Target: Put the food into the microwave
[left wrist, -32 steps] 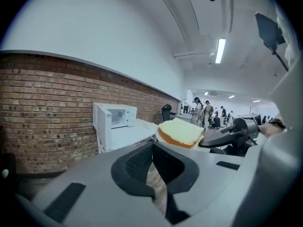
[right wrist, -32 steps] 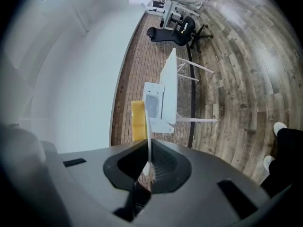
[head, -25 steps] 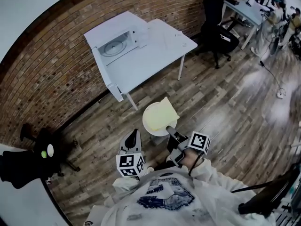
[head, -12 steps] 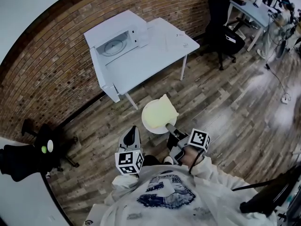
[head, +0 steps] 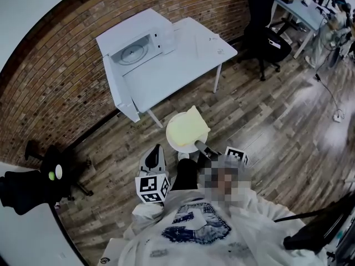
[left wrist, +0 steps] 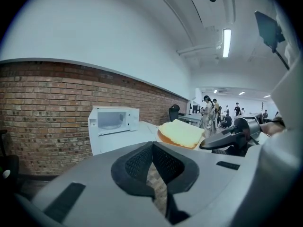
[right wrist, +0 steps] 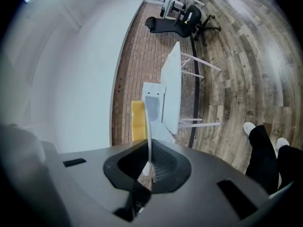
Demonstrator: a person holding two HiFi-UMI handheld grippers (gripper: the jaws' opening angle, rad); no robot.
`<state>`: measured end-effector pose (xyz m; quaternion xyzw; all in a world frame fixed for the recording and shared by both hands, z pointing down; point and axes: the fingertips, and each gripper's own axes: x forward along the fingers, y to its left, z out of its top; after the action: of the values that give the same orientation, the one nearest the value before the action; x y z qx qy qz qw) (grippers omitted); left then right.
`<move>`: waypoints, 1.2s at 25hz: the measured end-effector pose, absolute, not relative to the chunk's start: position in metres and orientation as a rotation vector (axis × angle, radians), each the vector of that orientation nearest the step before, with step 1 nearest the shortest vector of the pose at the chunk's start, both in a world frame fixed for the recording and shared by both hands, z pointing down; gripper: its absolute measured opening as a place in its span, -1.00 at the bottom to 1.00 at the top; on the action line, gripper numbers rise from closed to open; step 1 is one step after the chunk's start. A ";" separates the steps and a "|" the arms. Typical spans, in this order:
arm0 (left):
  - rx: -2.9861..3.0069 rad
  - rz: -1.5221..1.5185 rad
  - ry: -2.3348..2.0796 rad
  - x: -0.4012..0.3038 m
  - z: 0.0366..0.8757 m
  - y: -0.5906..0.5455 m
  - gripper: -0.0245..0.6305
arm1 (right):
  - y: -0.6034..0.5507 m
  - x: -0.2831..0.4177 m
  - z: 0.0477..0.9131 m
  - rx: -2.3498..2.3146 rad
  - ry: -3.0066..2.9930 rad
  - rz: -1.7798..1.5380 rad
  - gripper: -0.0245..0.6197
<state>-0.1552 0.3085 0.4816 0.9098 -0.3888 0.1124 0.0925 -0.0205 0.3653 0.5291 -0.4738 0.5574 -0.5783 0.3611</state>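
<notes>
Right gripper (head: 198,144) jaws pinch plate (head: 173,143) rim, food (head: 189,127) beyond; left gripper (head: 156,158) jaws together, empty. Hold level; microwave (head: 132,50) far ahead.

Left gripper (head: 157,155): jaws pressed together, nothing between; held left of right gripper, slightly behind it. Right gripper (head: 199,146): jaws clamped on plate (head: 172,140) rim, pointing forward.

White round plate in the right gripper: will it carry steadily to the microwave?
The white round plate looks rigid, but the right gripper pinches only its rim, so it may pivot. The pale yellow square slice lies loose, overhanging the far edge; it could slide off if tilted.
</notes>
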 end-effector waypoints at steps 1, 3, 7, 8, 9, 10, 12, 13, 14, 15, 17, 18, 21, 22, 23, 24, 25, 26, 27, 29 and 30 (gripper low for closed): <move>2.700 0.331 -1.153 -0.154 0.483 0.303 -0.89 | 0.360 -0.019 0.530 -1.222 1.435 -1.489 -0.86; 2.695 0.324 -1.147 -0.150 0.486 0.291 -0.89 | 0.349 -0.016 0.532 -1.221 1.423 -1.495 -0.86; 2.691 0.320 -1.138 -0.142 0.492 0.265 -0.89 | 0.325 -0.011 0.535 -1.238 1.440 -1.501 -0.86; 2.690 0.321 -1.135 -0.138 0.493 0.257 -0.89 | 0.317 -0.009 0.535 -1.241 1.441 -1.504 -0.86; 2.687 0.321 -1.132 -0.135 0.494 0.249 -0.89 | 0.310 -0.007 0.535 -1.244 1.438 -1.509 -0.86; 2.683 0.320 -1.129 -0.132 0.494 0.241 -0.89 | 0.302 -0.005 0.535 -1.245 1.433 -1.516 -0.86; 2.681 0.318 -1.127 -0.127 0.492 0.225 -0.89 | 0.285 0.000 0.535 -1.249 1.433 -1.526 -0.86; 2.681 0.317 -1.127 -0.124 0.491 0.217 -0.89 | 0.276 0.002 0.534 -1.248 1.434 -1.528 -0.86; 2.681 0.317 -1.127 -0.122 0.490 0.209 -0.89 | 0.267 0.004 0.533 -1.244 1.432 -1.530 -0.86; 2.679 0.319 -1.126 -0.119 0.490 0.201 -0.89 | 0.258 0.006 0.532 -1.239 1.429 -1.531 -0.86; 2.675 0.323 -1.121 -0.116 0.488 0.185 -0.89 | 0.241 0.008 0.529 -1.234 1.424 -1.536 -0.86; 2.673 0.323 -1.120 -0.114 0.487 0.176 -0.89 | 0.232 0.008 0.528 -1.232 1.421 -1.541 -0.86; 2.673 0.322 -1.115 -0.111 0.483 0.149 -0.89 | 0.205 0.011 0.526 -1.231 1.420 -1.541 -0.86; 2.675 0.322 -1.112 -0.109 0.482 0.140 -0.89 | 0.196 0.012 0.525 -1.233 1.422 -1.538 -0.86; 2.677 0.321 -1.107 -0.108 0.480 0.130 -0.89 | 0.188 0.014 0.525 -1.236 1.425 -1.534 -0.86; 2.678 0.321 -1.101 -0.106 0.480 0.121 -0.89 | 0.179 0.015 0.525 -1.241 1.424 -1.532 -0.86; 2.680 0.321 -1.093 -0.104 0.479 0.113 -0.89 | 0.172 0.016 0.525 -1.245 1.416 -1.535 -0.86; 2.684 0.322 -1.086 -0.102 0.478 0.104 -0.89 | 0.164 0.017 0.524 -1.249 1.406 -1.537 -0.86; 2.690 0.324 -1.080 -0.100 0.478 0.096 -0.89 | 0.156 0.018 0.523 -1.254 1.400 -1.537 -0.86; 2.699 0.329 -1.069 -0.097 0.477 0.080 -0.89 | 0.141 0.018 0.522 -1.267 1.396 -1.536 -0.86; 2.701 0.330 -1.065 -0.096 0.477 0.072 -0.89 | 0.134 0.018 0.522 -1.275 1.395 -1.536 -0.86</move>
<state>-0.0958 0.0725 0.4765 0.9187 -0.3624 0.1121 0.1095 0.0184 0.1337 0.5219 -0.4911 0.5375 -0.5917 0.3460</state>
